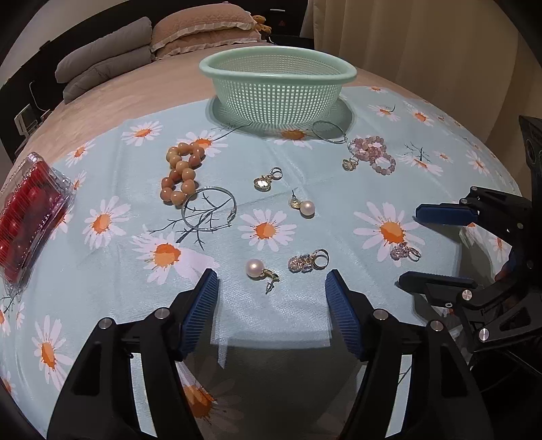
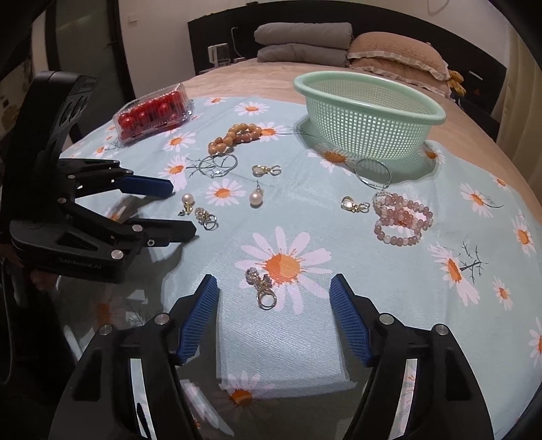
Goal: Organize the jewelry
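Jewelry lies scattered on a daisy-print cloth point(image 1: 101, 270). A green mesh basket point(image 1: 277, 91) stands empty at the far side; it also shows in the right wrist view point(image 2: 367, 115). My left gripper point(image 1: 271, 281) is open and empty, just short of a pearl earring point(image 1: 259, 270) and a crystal earring point(image 1: 306, 262). My right gripper point(image 2: 274, 286) is open and empty around another crystal earring point(image 2: 261, 286). An orange bead bracelet point(image 1: 181, 172), silver hoops point(image 1: 209, 213) point(image 1: 328, 132), a pink bead bracelet point(image 1: 374, 152) and a second pearl earring point(image 1: 303, 206) lie between.
A clear box of red beads point(image 1: 27, 216) sits at the cloth's left edge. Small gold earrings point(image 1: 266, 179) point(image 1: 350, 163) lie mid-cloth. Pillows point(image 1: 203, 30) and folded grey bedding point(image 1: 101, 57) lie beyond the basket. The right gripper shows in the left wrist view point(image 1: 410, 247).
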